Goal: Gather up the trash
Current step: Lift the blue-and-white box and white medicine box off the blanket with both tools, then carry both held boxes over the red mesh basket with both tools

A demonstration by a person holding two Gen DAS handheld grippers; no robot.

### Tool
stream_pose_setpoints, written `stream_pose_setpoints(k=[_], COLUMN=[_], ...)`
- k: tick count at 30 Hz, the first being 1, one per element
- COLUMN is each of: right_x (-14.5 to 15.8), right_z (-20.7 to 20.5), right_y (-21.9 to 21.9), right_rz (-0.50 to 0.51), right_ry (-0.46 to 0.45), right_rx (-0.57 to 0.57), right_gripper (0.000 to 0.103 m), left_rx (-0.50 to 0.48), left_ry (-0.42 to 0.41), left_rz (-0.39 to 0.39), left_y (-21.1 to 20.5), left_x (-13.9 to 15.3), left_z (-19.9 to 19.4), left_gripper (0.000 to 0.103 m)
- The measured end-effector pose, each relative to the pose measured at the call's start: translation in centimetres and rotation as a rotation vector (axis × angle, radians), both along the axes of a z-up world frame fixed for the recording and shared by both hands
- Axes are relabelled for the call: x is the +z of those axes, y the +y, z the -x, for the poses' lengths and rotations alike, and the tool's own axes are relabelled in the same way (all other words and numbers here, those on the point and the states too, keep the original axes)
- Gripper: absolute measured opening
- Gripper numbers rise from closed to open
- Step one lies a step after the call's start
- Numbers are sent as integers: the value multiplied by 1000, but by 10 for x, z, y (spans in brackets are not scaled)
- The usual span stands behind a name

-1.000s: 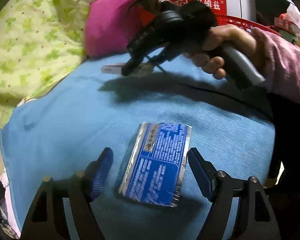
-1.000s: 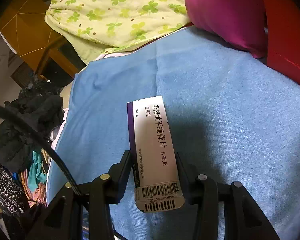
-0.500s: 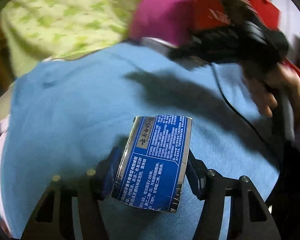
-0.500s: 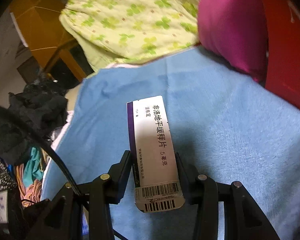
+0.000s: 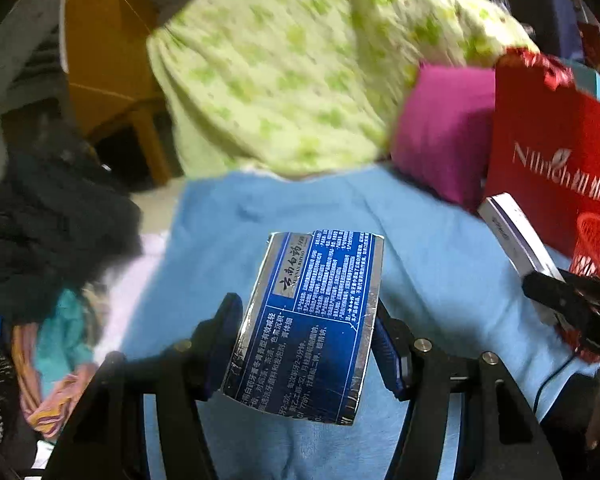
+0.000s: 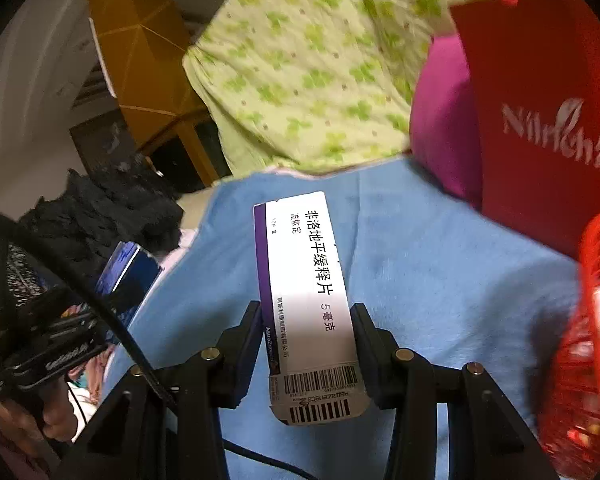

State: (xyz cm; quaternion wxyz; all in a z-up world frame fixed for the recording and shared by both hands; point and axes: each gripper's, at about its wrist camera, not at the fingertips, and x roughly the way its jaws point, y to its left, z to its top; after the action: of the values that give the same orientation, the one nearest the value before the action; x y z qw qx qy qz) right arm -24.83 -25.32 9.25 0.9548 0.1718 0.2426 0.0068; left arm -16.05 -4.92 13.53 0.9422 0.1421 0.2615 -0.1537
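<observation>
The left gripper (image 5: pixel 306 344) is clenched on a flattened blue and silver toothpaste box (image 5: pixel 308 320), its blue-padded fingers pressing the box's two long edges; the box stands lifted clear of the blue cloth (image 5: pixel 432 264) beneath it, tilted slightly toward 1 o'clock. The right gripper (image 6: pixel 306 344) is grasping a white medicine box (image 6: pixel 308 292) with a purple side stripe and barcodes at its near end; the box juts forward between the fingers toward 12 o'clock, above the same blue cloth (image 6: pixel 440 280).

In the left wrist view, the medicine box (image 5: pixel 516 236) shows at 3 o'clock, with the right gripper's dark tip just below it. In the right wrist view, the toothpaste box (image 6: pixel 126 276) appears edge-on at 9 o'clock.

A red mesh basket (image 6: pixel 584 344) sits at 4 o'clock in the right view, close beside the medicine box. Behind it stands a red paper bag (image 6: pixel 540 100) with white lettering, a magenta cushion (image 6: pixel 444 120) beside that, and a green floral quilt (image 6: pixel 320 60) at 12 o'clock. A heap of dark clothing (image 5: pixel 40 220) lies at 9 o'clock in the left view.
</observation>
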Motion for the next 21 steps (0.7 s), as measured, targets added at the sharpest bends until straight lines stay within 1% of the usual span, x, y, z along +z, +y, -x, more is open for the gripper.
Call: stream_pose_setpoints(k=[4,6,8,13,15,21], right_x=[30,40,47,57,60,67], right_z=[35,47,58,77,86,101], right_y=[9,14,19,28,31,38], right_rz=[39,54,62,87,95,115], right_ry=[-61,-76,-89,-111,-120,-137], right_rx=[0,3,3,11,16,28], right_gripper=[47,47,47,47,47,47], left_rx=[32,45,51,59,62,70], left_ry=[-60,-84,-97,-132,-140,-161], left_rz=[26,27,30,32,37,35], left_y=[4,6,5,2,2,2], left_x=[25,35,41,53,57,65], left_z=[27,44,53,64,72,82], left_gripper=[63,63,63,63,63,64])
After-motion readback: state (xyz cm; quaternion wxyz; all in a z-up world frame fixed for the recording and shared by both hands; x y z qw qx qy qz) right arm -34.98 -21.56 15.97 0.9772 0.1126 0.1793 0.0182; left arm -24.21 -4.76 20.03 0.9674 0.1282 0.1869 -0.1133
